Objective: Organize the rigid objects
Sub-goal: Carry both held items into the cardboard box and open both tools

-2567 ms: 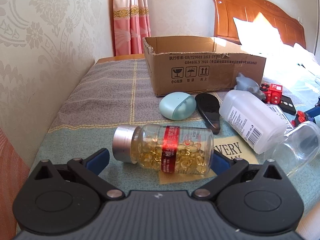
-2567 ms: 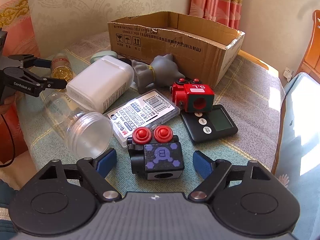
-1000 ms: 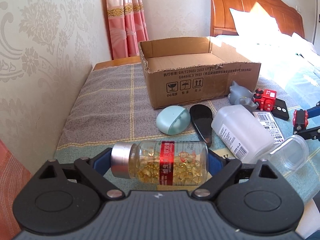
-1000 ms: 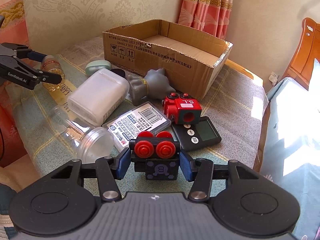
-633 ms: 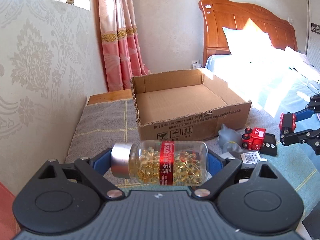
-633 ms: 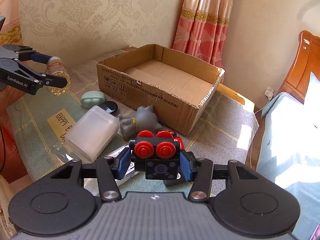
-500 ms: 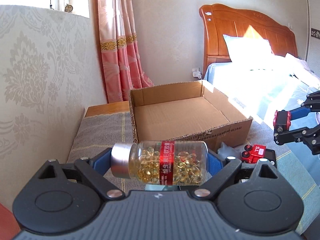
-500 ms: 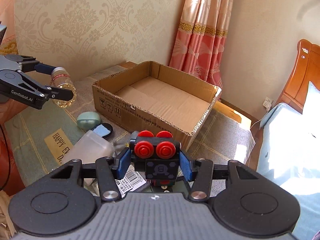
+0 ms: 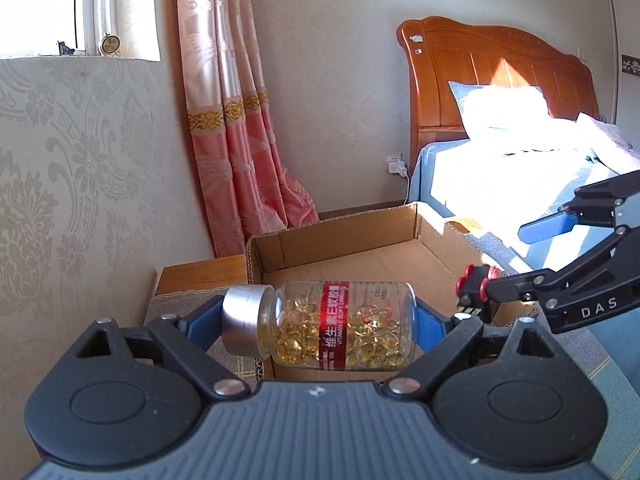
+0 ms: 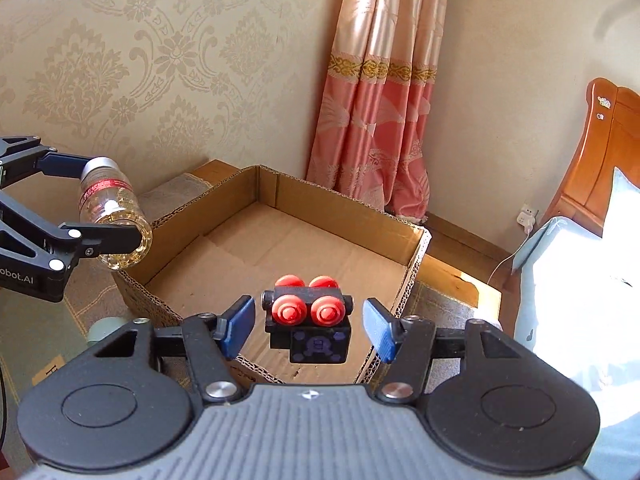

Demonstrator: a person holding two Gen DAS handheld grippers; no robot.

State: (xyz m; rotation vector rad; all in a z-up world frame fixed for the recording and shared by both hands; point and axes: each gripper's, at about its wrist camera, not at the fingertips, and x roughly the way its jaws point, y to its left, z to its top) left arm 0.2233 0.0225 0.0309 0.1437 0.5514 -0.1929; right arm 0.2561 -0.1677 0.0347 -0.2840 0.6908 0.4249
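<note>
- The right gripper (image 10: 308, 326) is opening — its blue pads stand clear of the black toy block (image 10: 308, 320) with red knobs, which sits between them untouched, low in the frame over the near rim of the cardboard box (image 10: 404, 236).
- The left gripper (image 9: 318, 322) clamps the capsule bottle (image 9: 320, 326) crosswise, above the box's near-left corner.
- The box floor lies bare — open room all round.

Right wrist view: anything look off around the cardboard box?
The black toy block with red knobs hangs loose between the opening right tongs, touching neither pad, above the cardboard box. The left tongs grip the capsule bottle.
</note>
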